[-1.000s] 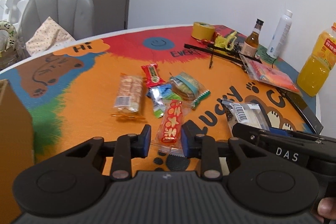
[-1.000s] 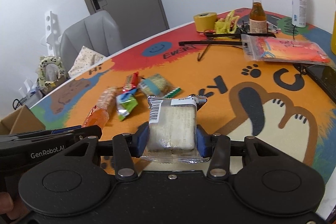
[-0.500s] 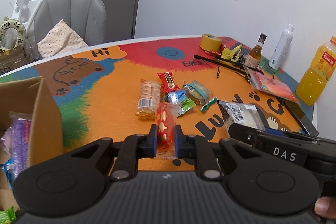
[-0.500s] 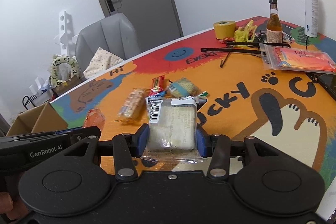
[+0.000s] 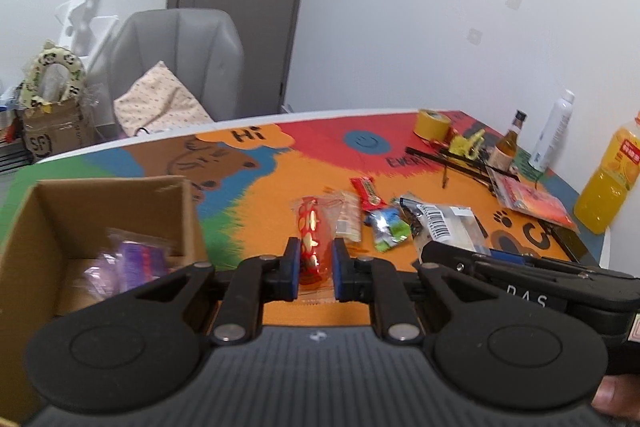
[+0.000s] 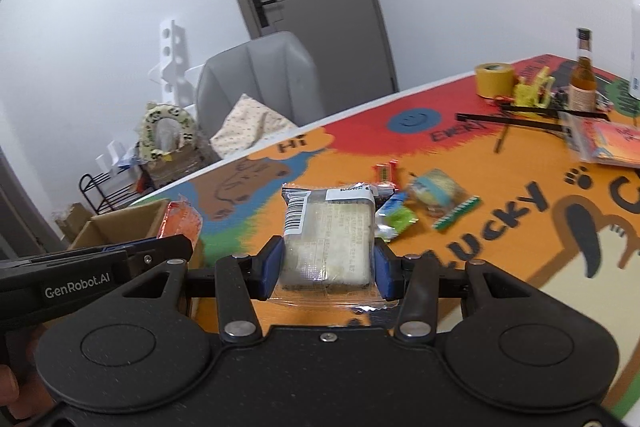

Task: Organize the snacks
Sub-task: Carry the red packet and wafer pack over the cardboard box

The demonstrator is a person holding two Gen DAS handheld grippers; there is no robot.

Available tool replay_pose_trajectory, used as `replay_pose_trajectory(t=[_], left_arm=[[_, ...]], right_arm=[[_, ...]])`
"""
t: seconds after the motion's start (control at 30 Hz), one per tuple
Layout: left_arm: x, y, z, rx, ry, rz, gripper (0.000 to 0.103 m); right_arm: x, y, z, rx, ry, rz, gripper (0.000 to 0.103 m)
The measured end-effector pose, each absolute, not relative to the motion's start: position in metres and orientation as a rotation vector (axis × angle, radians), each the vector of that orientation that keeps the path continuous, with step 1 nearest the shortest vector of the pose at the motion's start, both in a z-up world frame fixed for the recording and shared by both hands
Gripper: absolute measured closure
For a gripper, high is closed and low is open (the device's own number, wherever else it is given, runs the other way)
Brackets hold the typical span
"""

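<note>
My left gripper (image 5: pixel 314 267) is shut on a red snack pack with pale dots (image 5: pixel 309 239), held above the table beside the open cardboard box (image 5: pixel 100 211). A purple packet (image 5: pixel 132 259) lies inside that box. My right gripper (image 6: pixel 326 269) is shut on a clear-wrapped pale cake block with a barcode label (image 6: pixel 328 239), lifted over the orange table mat (image 6: pixel 500 251). Loose snacks remain on the mat: a cracker pack (image 5: pixel 348 215), a red bar (image 5: pixel 366 193), a blue-green packet (image 6: pixel 394 219) and a round wrapped cake (image 6: pixel 438 193).
At the table's far right stand a yellow tape roll (image 5: pixel 432 123), a small brown bottle (image 5: pixel 508 143), a white spray bottle (image 5: pixel 554 135), an orange juice bottle (image 5: pixel 612 171), black sticks and a red plastic pouch (image 5: pixel 532 199). A grey chair (image 5: pixel 176 59) with a cushion stands behind.
The left gripper closed on the red snack pack and lifted it toward the box, which came into view. The right gripper rose and shifted left with the cake block.
</note>
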State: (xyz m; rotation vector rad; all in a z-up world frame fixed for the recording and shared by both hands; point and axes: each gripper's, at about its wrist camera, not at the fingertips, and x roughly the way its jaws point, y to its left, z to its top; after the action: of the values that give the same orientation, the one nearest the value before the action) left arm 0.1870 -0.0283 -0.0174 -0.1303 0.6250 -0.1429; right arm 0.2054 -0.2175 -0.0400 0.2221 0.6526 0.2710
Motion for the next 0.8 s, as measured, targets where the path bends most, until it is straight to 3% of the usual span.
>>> replay_pose_trajectory(t=[0.8], left_arm=[[0.155,0.078,-0.011,-0.215,0.596,0.014,0.089]], right_arm=[[0.203,-0.128,-0.021,0.169,0.630,0.402,0.059]])
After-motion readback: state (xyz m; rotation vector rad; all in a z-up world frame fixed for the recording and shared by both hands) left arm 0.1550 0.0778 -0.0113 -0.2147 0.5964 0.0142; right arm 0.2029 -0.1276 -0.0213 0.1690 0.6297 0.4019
